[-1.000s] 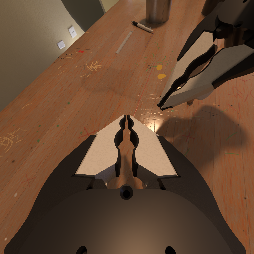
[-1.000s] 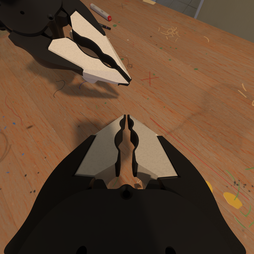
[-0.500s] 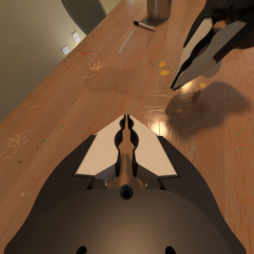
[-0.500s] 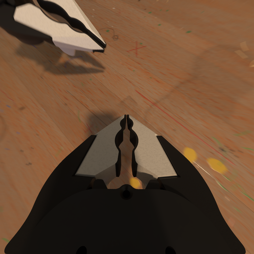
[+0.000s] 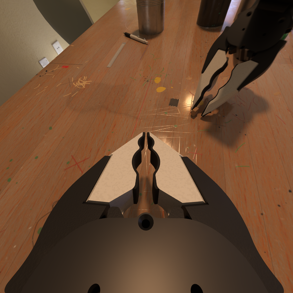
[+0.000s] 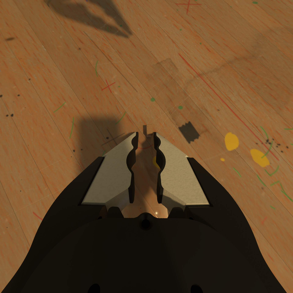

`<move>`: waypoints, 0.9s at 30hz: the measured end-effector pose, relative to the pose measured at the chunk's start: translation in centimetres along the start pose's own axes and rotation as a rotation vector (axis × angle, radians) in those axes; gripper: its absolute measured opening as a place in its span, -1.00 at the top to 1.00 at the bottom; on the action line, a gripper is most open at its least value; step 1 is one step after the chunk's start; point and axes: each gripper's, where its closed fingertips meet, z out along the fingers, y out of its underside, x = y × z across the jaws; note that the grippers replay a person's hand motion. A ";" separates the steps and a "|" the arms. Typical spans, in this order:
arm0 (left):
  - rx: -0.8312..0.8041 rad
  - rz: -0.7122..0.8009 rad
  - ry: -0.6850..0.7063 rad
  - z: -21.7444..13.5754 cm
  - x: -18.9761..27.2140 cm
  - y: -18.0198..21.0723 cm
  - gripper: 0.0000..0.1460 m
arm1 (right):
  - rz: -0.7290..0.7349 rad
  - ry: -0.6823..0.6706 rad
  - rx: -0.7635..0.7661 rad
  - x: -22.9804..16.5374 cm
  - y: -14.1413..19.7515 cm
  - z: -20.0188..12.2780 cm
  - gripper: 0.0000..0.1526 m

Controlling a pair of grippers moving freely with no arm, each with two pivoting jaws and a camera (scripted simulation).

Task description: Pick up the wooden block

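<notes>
The wooden block (image 6: 148, 131) is a tiny pale cube-like piece with no clear long axis, lying flat on the counter (image 6: 63, 79). It sits just past the tips of the right gripper (image 6: 145, 134), whose fingers are parted and hold nothing. The left gripper (image 5: 146, 134) is nearly closed, empty, well apart from the block.

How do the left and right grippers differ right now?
The left gripper has its jaws nearly closed on nothing; the right gripper is open. The left hangs over bare table, away from the wooden block; the right has its tips at the block, not yet clamping it. Both share cream fingers on dark bodies.
</notes>
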 end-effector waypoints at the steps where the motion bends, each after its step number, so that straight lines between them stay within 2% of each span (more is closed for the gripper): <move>1: 0.005 0.001 0.002 0.0 0.1 -0.1 0.97 | 0.003 -0.025 0.017 0.0 -0.1 0.2 0.75; 4: 0.019 0.008 -0.001 -0.1 0.3 -0.3 0.97 | -0.006 -0.064 0.025 0.2 -0.4 0.6 0.77; 6: 0.032 0.023 -0.014 0.0 0.5 -0.3 0.97 | 0.008 -0.060 0.018 0.3 -0.5 0.8 0.91; 8: 0.040 0.055 -0.031 0.2 0.7 -0.2 0.97 | 0.093 -0.086 -0.006 0.2 -1.2 0.7 0.91; 12: 0.039 0.116 -0.066 0.5 1.2 -0.3 0.97 | 0.259 -0.077 0.089 -0.3 -5.5 -0.3 0.91; 15: 0.036 0.102 -0.063 0.5 1.4 -0.4 0.97 | 0.407 -0.102 0.160 -0.7 -8.4 -1.0 0.91; 16: 0.036 0.096 -0.066 0.5 1.4 -0.4 0.97 | 0.414 -0.080 0.171 -0.6 -8.9 -1.1 0.91; 24: 0.026 -0.001 -0.069 0.6 1.1 -0.3 0.97 | 0.148 0.260 -0.016 -0.3 -9.0 0.0 0.91; 27: 0.030 -0.016 -0.064 0.5 1.1 -0.4 0.97 | 0.105 0.296 -0.060 -0.6 -9.0 0.7 0.91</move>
